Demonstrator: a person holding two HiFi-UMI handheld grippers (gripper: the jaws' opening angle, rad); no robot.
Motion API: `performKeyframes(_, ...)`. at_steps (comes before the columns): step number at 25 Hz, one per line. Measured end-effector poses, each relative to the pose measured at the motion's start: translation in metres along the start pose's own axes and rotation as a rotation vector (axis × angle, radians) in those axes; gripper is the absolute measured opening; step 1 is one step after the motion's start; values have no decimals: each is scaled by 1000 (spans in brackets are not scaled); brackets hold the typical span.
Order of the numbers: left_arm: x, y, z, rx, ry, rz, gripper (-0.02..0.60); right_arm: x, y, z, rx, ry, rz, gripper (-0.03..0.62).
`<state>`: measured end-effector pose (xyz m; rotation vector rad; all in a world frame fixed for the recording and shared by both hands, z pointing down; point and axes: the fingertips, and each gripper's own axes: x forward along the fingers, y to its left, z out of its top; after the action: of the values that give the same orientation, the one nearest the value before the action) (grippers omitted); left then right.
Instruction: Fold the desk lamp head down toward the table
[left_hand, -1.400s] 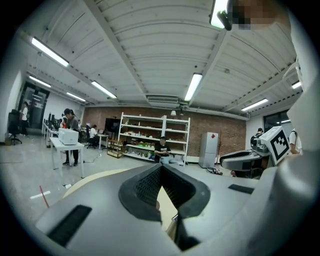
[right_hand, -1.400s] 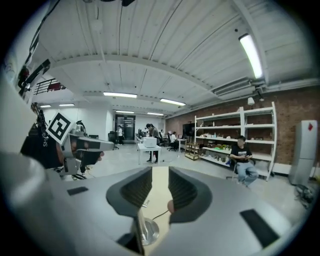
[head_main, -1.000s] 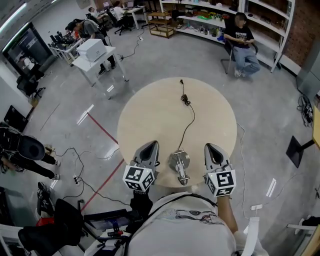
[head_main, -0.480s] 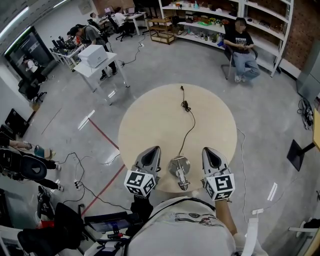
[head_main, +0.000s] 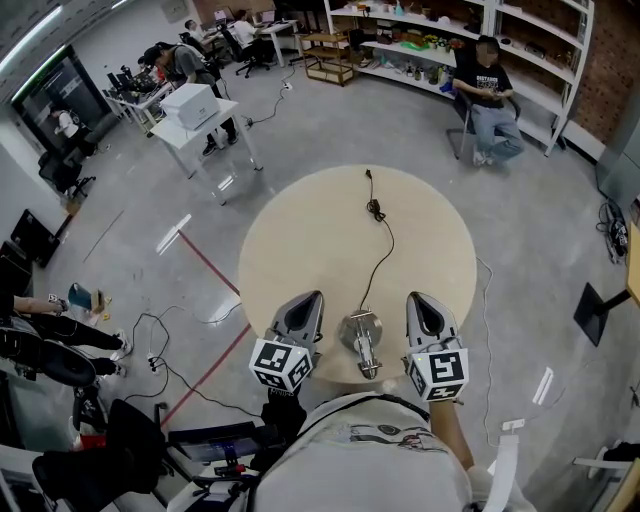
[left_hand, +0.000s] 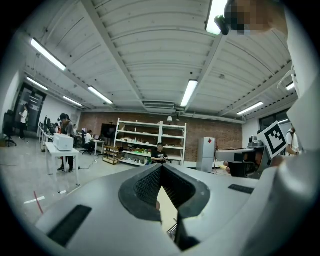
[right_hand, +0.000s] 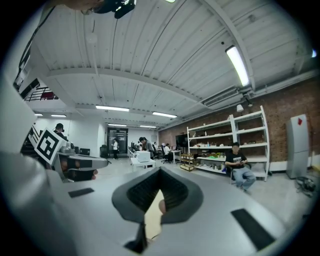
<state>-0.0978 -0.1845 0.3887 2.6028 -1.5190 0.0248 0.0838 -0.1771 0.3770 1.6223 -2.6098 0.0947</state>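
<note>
No readable text, so far as visible.

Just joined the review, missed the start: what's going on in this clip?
A person holds a claw in each hand at the near edge of a round table. A desk lamp sits between them, its cord trailing across the tabletop. The left claw and right claw point level, both shut and empty, flanking the lamp without touching it. From above I can't tell how far the lamp head is folded. Nothing is gripped yet.
</note>
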Motion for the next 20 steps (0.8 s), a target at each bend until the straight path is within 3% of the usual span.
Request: performKeyframes(20,-6,-2,-8,-16,14,1,2,-6,0,-6,13,11,-8,4)
